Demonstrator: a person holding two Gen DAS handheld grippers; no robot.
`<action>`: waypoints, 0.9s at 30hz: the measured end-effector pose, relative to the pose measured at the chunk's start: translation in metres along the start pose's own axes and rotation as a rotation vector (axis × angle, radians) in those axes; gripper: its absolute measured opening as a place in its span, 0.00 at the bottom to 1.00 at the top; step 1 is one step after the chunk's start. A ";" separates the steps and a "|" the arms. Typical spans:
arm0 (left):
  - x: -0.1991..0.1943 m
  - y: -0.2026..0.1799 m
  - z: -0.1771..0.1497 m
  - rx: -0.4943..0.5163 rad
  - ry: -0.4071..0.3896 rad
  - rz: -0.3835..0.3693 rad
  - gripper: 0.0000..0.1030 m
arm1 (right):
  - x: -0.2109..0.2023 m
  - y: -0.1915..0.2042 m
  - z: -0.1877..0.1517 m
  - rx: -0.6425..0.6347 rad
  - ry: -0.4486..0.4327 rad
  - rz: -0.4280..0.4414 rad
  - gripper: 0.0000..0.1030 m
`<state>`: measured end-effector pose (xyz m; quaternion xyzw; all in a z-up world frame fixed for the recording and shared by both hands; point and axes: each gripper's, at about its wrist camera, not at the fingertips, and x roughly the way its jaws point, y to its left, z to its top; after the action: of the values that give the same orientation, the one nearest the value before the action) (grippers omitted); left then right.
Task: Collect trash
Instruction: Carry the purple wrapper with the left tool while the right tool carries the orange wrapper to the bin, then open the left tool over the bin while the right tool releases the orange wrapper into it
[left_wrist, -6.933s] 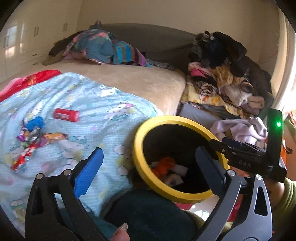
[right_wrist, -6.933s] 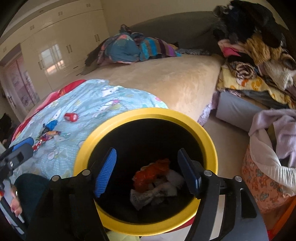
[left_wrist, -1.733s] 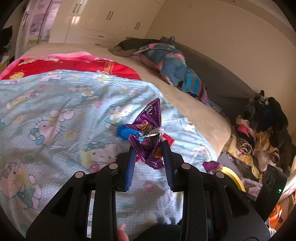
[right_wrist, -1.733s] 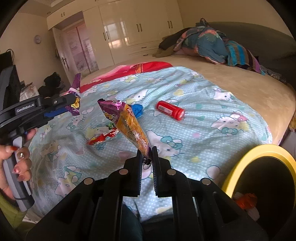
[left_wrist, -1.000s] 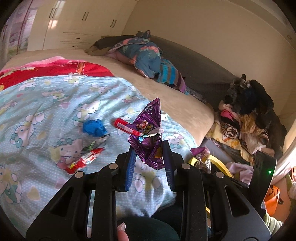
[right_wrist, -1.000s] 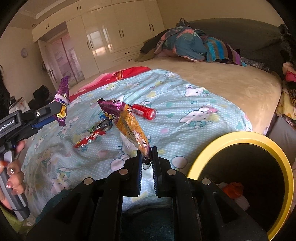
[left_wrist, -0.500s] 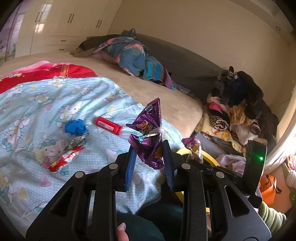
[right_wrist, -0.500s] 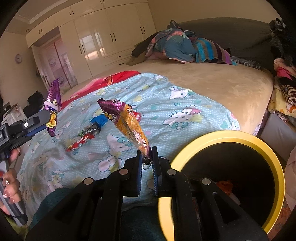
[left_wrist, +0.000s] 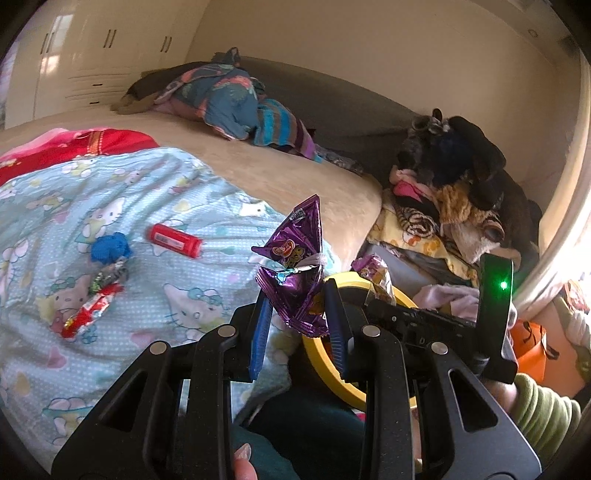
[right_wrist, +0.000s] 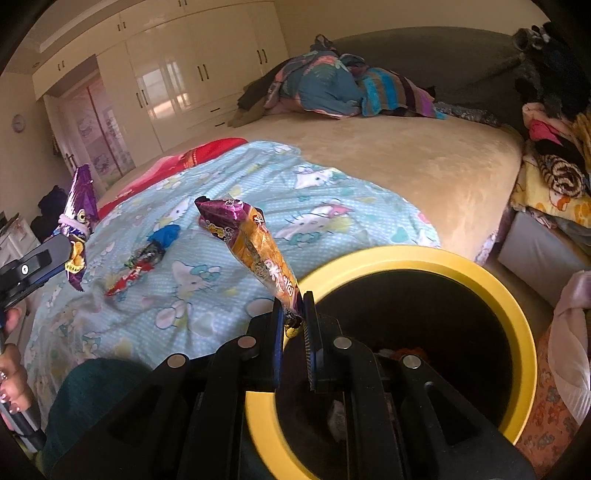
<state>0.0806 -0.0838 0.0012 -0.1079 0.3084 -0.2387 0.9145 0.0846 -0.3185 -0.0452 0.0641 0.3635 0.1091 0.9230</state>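
My left gripper (left_wrist: 298, 300) is shut on a crumpled purple snack wrapper (left_wrist: 295, 266), held up above the bed's edge; it also shows at the left of the right wrist view (right_wrist: 78, 221). My right gripper (right_wrist: 293, 314) is shut on an orange and purple snack packet (right_wrist: 255, 247), held at the near rim of the yellow-rimmed black bin (right_wrist: 491, 284). The bin (left_wrist: 321, 354) sits just behind the left gripper. On the Hello Kitty blanket (left_wrist: 110, 206) lie a red tube (left_wrist: 175, 240), a blue crumpled scrap (left_wrist: 110, 248) and red wrappers (left_wrist: 92, 306).
A pile of clothes (left_wrist: 450, 199) is stacked to the right of the bed. Folded blankets (left_wrist: 236, 99) lie at the bed's far end. White wardrobes (right_wrist: 166, 85) stand behind. A patterned laundry bag (right_wrist: 565, 387) stands right of the bin.
Both grippers have swung right from the blanket toward the bin, each still holding its wrapper. The right gripper now stands at the bin's rim.
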 end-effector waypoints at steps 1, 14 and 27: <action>0.001 -0.002 -0.001 0.005 0.004 -0.003 0.22 | -0.001 -0.003 0.000 0.004 0.002 -0.004 0.10; 0.018 -0.037 -0.011 0.083 0.050 -0.050 0.22 | -0.010 -0.040 -0.015 0.043 0.033 -0.066 0.10; 0.039 -0.062 -0.027 0.142 0.109 -0.085 0.22 | -0.007 -0.067 -0.026 0.101 0.060 -0.094 0.10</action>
<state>0.0681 -0.1580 -0.0185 -0.0426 0.3352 -0.3042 0.8906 0.0721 -0.3841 -0.0723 0.0901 0.3988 0.0488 0.9113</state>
